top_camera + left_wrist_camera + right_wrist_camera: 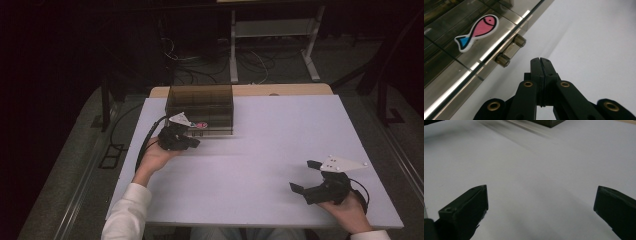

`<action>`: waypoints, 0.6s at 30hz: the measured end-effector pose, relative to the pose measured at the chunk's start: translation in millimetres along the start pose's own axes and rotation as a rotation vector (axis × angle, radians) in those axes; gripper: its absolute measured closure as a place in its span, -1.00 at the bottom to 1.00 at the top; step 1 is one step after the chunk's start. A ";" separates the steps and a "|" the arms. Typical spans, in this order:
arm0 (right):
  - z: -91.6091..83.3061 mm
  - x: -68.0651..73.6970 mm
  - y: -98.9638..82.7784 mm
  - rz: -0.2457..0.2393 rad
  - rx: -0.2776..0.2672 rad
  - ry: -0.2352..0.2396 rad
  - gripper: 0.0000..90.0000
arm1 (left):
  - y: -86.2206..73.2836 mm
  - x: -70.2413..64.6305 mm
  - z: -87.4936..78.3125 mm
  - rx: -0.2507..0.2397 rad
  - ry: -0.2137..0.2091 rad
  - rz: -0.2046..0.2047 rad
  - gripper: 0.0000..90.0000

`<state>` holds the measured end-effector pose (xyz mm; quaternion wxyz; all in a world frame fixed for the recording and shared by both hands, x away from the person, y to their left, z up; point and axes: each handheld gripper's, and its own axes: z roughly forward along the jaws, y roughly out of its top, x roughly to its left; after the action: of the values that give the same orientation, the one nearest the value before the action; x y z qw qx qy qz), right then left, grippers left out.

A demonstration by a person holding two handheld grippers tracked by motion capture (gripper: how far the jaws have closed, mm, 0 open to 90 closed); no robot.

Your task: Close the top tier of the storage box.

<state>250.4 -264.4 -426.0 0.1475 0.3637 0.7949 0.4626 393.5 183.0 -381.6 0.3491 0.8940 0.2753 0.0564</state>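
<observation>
Left tool [541, 60] closed, right tool [306, 175] spread; one box [200, 107], one fish sticker [477, 32].

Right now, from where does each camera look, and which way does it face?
High view: above the person's side, looking forward and down on the white table; both forearms, left gripper and right gripper show.
Left gripper view: rides the left gripper, jaws together, facing the box handle and fish sticker.
Right gripper view: rides the right gripper, jaws wide apart, facing bare table.
Shared: the smoky box shows in the high and left gripper views.
</observation>
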 end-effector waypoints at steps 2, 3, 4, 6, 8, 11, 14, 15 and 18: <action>0.0 0.0 0.0 0.001 0.001 0.000 -1.00 | -0.8 1.9 0.1 -0.002 0.009 -0.008 0.98; 0.1 -0.1 0.0 0.000 0.001 0.000 -1.00 | -1.2 3.0 0.2 -0.005 0.017 -0.011 0.99; 0.0 -0.3 0.0 0.001 0.000 0.000 -1.00 | -1.5 3.5 0.3 -0.006 0.019 -0.015 0.99; 0.0 -0.3 0.0 0.001 0.001 0.000 -1.00 | -2.5 4.8 1.3 -0.011 0.026 -0.024 0.99; 0.1 -0.3 -0.1 0.000 0.001 0.000 -1.00 | -3.1 5.6 2.4 -0.010 0.027 -0.027 0.99; 0.3 -0.2 -0.1 0.001 0.001 0.001 -1.00 | -4.3 7.0 4.6 -0.019 0.034 -0.039 0.98; 0.1 -0.3 -0.1 0.001 0.001 0.000 -1.00 | -5.4 9.2 5.8 -0.024 0.044 -0.053 0.99; 0.0 -0.3 -0.1 0.000 0.001 0.000 -1.00 | -5.7 9.8 6.2 -0.030 0.044 -0.058 0.99; -0.1 -0.5 -0.2 0.001 0.001 0.000 -1.00 | -5.8 9.8 7.5 -0.031 0.044 -0.062 0.99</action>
<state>250.6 -264.8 -426.1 0.1470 0.3640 0.7949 0.4626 401.4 187.3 -391.9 0.3585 0.8781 0.3094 0.0694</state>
